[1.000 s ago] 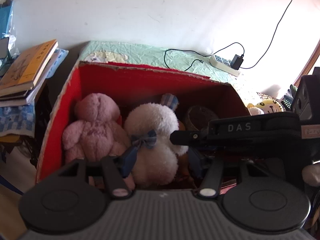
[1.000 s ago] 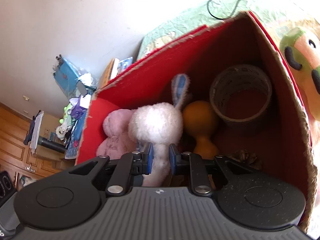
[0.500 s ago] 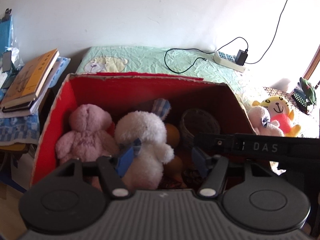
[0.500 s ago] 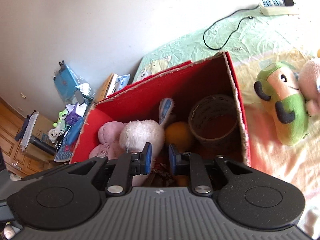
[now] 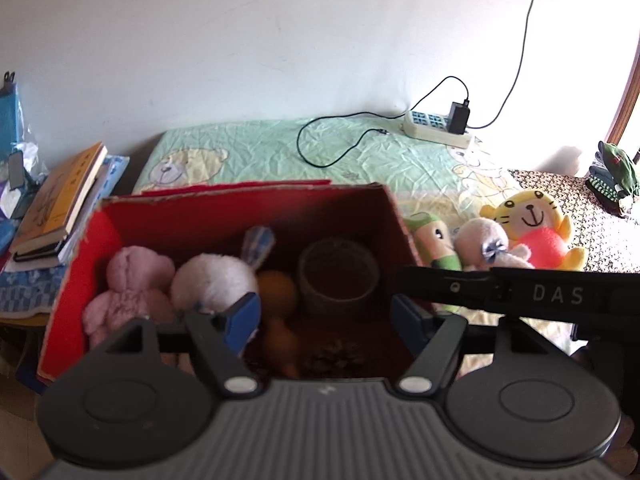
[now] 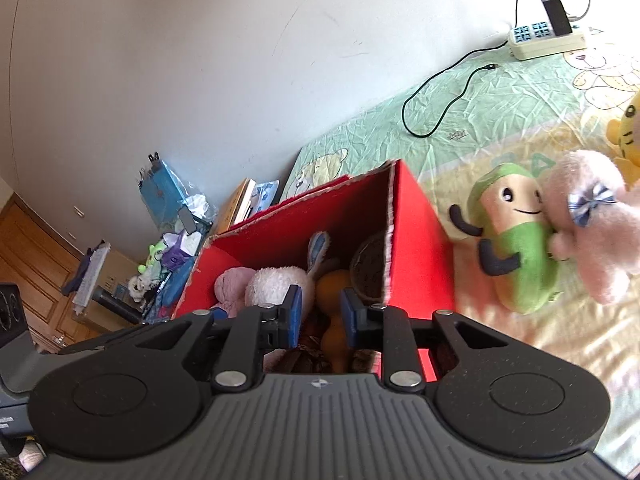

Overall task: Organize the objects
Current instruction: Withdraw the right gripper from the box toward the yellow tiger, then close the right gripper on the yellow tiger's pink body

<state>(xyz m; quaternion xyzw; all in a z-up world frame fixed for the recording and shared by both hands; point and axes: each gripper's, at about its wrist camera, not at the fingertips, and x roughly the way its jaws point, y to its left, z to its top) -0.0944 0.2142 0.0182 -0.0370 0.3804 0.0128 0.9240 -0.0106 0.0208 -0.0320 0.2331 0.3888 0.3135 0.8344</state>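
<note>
A red cardboard box (image 5: pixel 100 240) sits on a bed (image 5: pixel 360 152) spread with a green bear-print sheet, holding a pink plush bear (image 5: pixel 128 284) at its left, a white plush rabbit (image 5: pixel 212 280) with a blue-lined ear beside it, an orange gourd-shaped toy (image 5: pixel 276 284) in the middle, a round woven basket (image 5: pixel 338 276) toward the right and a pine cone (image 5: pixel 336 356) on the near floor of the box. The left claw (image 5: pixel 324 320) hangs above the near edge of the box with its blue-padded fingers spread wide and nothing between them; the right claw (image 6: pixel 319 316), seen from its own camera, hovers over the box's near right corner with its fingers a narrow gap apart, gripping nothing. Just right of the box on the bed lie three more toys: a green-and-tan plush (image 6: pixel 516 240) with a smiling face, touching a pale pink plush (image 6: pixel 592 224) with a blue bow, and beyond them a yellow tiger plush (image 5: pixel 532 224) in a red shirt. A white power strip (image 5: pixel 436 130) with a black charger (image 5: pixel 459 117) plugged in rests at the far edge of the bed against the white wall, its black cable (image 5: pixel 320 148) looping across the sheet. To the far left of the box, books (image 5: pixel 60 200) are stacked on a cluttered surface.
</note>
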